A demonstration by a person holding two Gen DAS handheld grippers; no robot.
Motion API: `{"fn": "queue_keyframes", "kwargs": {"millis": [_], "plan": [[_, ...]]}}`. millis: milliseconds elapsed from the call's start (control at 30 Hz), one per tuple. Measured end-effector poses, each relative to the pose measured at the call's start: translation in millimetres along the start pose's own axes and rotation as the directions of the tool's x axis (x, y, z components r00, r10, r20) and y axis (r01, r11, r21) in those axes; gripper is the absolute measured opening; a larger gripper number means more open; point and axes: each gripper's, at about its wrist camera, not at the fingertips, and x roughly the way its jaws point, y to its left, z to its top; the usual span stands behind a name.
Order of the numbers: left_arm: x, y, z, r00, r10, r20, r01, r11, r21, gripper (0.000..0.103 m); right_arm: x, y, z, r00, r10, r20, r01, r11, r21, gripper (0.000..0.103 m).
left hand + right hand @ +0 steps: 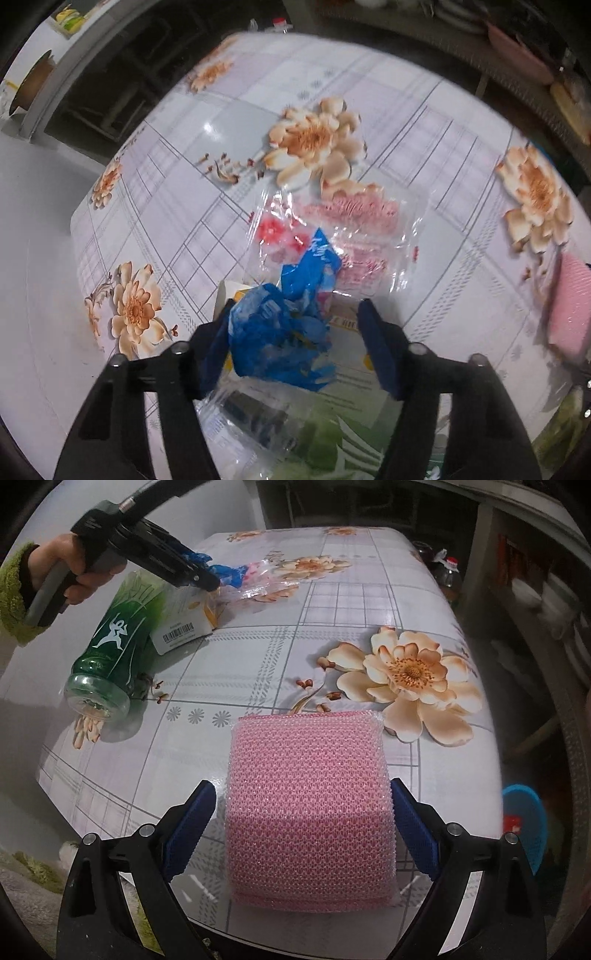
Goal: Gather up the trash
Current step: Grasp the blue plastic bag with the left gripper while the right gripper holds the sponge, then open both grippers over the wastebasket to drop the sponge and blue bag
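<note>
My left tongs (pixel 295 343) stand partly open around the crumpled blue wrapper (pixel 284 332): the left pad touches it, the right pad is still clear, so nothing is gripped yet. If I close now, I judge the pads may also catch the clear plastic bag (pixel 351 236) lying under and past the wrapper toward 12 o'clock, or the white card box (pixel 184 624) beneath it, and drag the whole heap. The wrapper is light and springy; a loose pinch could let it slip out on the lift.

My right tongs (pixel 303 834) are open on either side of the pink mesh sponge (pixel 310 805), neither pad pressing it. It sits near the counter (pixel 258 664) edge closest to me, so a nudge toward 6 o'clock could tip it off.

At 10 o'clock the green bottle (pixel 110 653) lies on its side by the left edge and could roll. The middle and far counter toward 12 and 1 o'clock are free for moving.
</note>
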Motion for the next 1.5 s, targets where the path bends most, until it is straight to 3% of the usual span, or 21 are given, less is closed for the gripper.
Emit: {"fn": "queue_keyframes", "kwargs": {"millis": [100,233,467,633,900,1100,1267,1367,1500], "plan": [[2.9,0.3,2.9,1.000,0.005,-0.012,-0.005,1.000,0.001,0.044,0.2,1.0,-0.9,1.000,0.001,-0.003,-0.001,1.000,-0.001,0.088],[-2.3,-0.7,4.9,1.000,0.005,0.007,-0.005,1.000,0.009,0.036,1.7,-1.1,-1.5,1.000,0.001,-0.014,-0.001,1.000,0.014,0.081],[-19.8,2.7,5.9,0.998,0.023,0.066,-0.024,1.000,0.007,0.032,0.8,-1.0,-0.9,1.000,0.008,-0.011,-0.008,1.000,0.015,0.078],[-42.0,14.7,2.9,0.991,0.028,0.133,-0.022,0.999,-0.043,0.032,-3.5,0.4,-0.2,1.000,0.017,0.006,-0.017,1.000,0.020,0.077],[-97.1,12.9,-8.1,0.956,-0.028,0.292,0.065,0.991,-0.118,0.031,-17.8,-5.2,0.6,0.998,0.039,0.055,-0.043,0.996,0.076,0.077],[-133.6,-29.1,7.9,0.915,-0.120,0.384,0.152,0.987,-0.056,0.031,-47.3,-27.4,-5.2,0.988,0.049,0.146,-0.074,0.982,0.173,0.076],[-147.7,-88.3,38.6,0.876,-0.253,0.410,0.261,0.965,0.037,0.031,-80.1,-63.7,-22.0,0.974,-0.031,0.222,-0.035,0.958,0.286,0.077],[-144.0,-131.1,62.5,0.866,-0.321,0.383,0.309,0.946,0.096,0.031,-99.5,-95.0,-41.8,0.963,-0.104,0.249,0.002,0.925,0.379,0.077],[-134.3,-196.8,94.7,0.847,-0.421,0.323,0.391,0.907,0.156,0.031,-108.4,-152.0,-78.1,0.954,-0.210,0.213,0.064,0.840,0.539,0.077]]}}
